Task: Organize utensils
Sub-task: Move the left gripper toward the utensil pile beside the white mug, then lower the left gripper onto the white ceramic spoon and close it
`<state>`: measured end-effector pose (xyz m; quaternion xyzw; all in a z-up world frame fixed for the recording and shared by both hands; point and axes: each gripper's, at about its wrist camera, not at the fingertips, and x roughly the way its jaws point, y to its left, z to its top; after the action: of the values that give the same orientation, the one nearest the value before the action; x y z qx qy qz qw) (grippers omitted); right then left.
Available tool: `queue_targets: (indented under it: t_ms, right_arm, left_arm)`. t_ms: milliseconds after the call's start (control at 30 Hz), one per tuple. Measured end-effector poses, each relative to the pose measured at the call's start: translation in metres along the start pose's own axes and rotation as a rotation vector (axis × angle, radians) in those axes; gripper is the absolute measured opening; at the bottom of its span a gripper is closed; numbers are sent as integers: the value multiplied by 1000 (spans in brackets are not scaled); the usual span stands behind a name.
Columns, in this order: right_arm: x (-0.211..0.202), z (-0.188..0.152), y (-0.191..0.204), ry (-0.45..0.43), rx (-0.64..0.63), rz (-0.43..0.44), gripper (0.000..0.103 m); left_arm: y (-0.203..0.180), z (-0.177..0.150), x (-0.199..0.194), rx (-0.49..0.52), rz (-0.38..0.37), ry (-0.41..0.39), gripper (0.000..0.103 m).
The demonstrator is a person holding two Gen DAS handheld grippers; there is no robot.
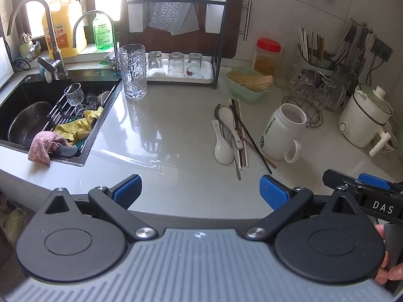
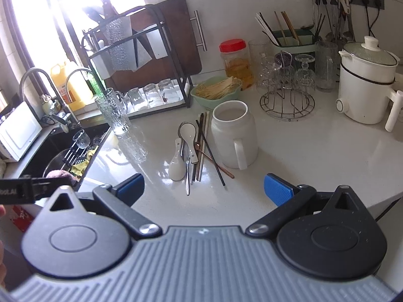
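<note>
White spoons (image 1: 225, 136) (image 2: 181, 151), a metal spoon and chopsticks (image 1: 243, 133) (image 2: 205, 148) lie bunched on the pale surface (image 1: 163, 130) (image 2: 314, 161), just left of the white mug (image 1: 282, 133) (image 2: 233, 138). We hold our left tool (image 1: 200, 191) and right tool (image 2: 204, 188) wide open and empty near the surface's front edge. The sink (image 1: 32, 95) sits farther left.

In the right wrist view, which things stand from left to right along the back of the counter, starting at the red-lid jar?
Red-lid jar → wire glass rack → clear pitcher → white electric pot.
</note>
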<state>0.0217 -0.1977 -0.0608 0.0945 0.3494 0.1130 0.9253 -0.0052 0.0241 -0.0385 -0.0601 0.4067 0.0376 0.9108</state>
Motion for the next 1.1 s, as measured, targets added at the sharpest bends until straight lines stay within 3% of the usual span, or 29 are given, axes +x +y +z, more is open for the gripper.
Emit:
queue_targets:
  t_ms: [300,700,933,1100]
  right_arm:
    - [13,-6,4,27,-46,-1,103]
    - [58,4,15,18,-30,-66,103]
    - [87,8,27,51,-57,-154,103]
    - [106,14,36,82,-47,-215,103]
  left_arm:
    - [4,5,19,0,-23,30,101]
    - [34,40,67,40,-22,97,101]
    - [54,62,115,48,-74,152,101]
    - [63,79,150,64,-152,194,101]
